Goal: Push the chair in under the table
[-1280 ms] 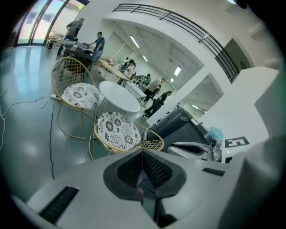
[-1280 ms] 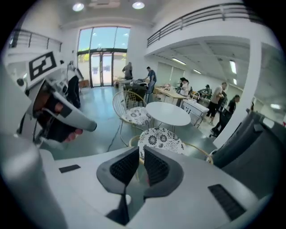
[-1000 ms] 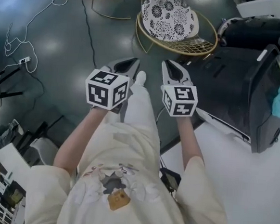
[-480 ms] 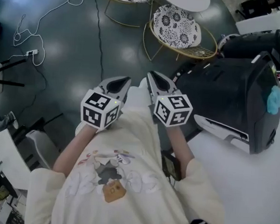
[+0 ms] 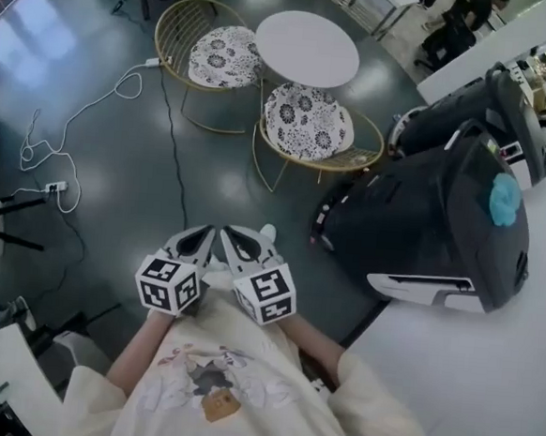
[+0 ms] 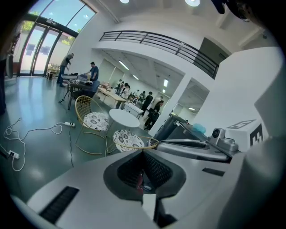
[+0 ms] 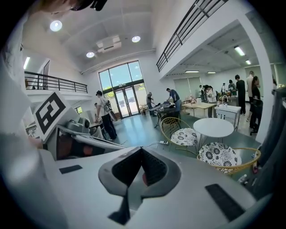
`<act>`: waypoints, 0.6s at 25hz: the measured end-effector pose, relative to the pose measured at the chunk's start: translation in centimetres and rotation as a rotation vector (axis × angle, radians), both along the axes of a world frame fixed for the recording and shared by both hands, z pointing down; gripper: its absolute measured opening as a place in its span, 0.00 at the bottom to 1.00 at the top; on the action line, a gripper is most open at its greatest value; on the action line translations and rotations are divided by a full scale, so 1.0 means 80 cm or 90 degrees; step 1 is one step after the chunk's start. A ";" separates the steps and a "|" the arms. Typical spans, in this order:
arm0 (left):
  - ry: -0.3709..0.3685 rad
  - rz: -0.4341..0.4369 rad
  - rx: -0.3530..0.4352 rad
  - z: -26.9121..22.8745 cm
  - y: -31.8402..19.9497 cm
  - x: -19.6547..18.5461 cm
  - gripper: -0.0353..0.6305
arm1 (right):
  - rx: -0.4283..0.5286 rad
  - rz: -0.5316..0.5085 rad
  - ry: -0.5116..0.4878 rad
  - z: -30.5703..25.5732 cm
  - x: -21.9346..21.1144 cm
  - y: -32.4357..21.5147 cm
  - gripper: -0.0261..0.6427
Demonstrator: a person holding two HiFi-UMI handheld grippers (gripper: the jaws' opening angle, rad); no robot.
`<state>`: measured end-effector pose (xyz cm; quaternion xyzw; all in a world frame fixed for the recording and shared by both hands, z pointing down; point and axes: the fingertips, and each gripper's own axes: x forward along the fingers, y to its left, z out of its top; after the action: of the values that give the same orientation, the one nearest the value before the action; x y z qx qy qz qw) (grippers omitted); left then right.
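Note:
A round white table (image 5: pixel 307 48) stands on the dark floor with two gold wire chairs with patterned cushions beside it. The nearer chair (image 5: pixel 309 123) stands pulled out in front of the table, the farther chair (image 5: pixel 222 56) at its left. My left gripper (image 5: pixel 196 241) and right gripper (image 5: pixel 236 242) hang side by side close to my body, well short of the chairs. Both point toward them. The left gripper (image 6: pixel 143 152) is shut and empty. The right gripper's (image 7: pixel 142 150) jaws are closing, tips meeting, with nothing between them. The nearer chair (image 7: pixel 221 154) shows beyond.
Large black cases (image 5: pixel 442 216) lie on a white tabletop (image 5: pixel 487 370) at the right, close to the nearer chair. A white cable with a power strip (image 5: pixel 50 185) trails over the floor at the left. People stand at desks far back (image 6: pixel 91 71).
Both grippers have drawn back toward my body and come closer together. The right gripper's jaws have closed. The round table and both chairs now show farther off.

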<state>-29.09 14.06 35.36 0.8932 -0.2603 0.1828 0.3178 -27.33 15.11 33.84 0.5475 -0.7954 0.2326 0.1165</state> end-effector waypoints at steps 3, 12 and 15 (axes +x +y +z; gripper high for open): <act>-0.001 0.029 0.020 -0.007 0.001 0.013 0.07 | 0.004 0.033 -0.007 0.005 0.020 0.000 0.05; -0.007 0.051 0.022 -0.004 0.006 0.024 0.07 | 0.002 0.055 -0.017 0.007 0.035 0.004 0.05; -0.004 0.051 0.014 0.000 0.007 0.020 0.07 | -0.002 0.053 -0.024 0.012 0.030 0.006 0.05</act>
<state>-27.49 14.60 35.36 0.9056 -0.2276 0.1953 0.3000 -24.97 15.57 34.78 0.5756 -0.7734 0.2492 0.0924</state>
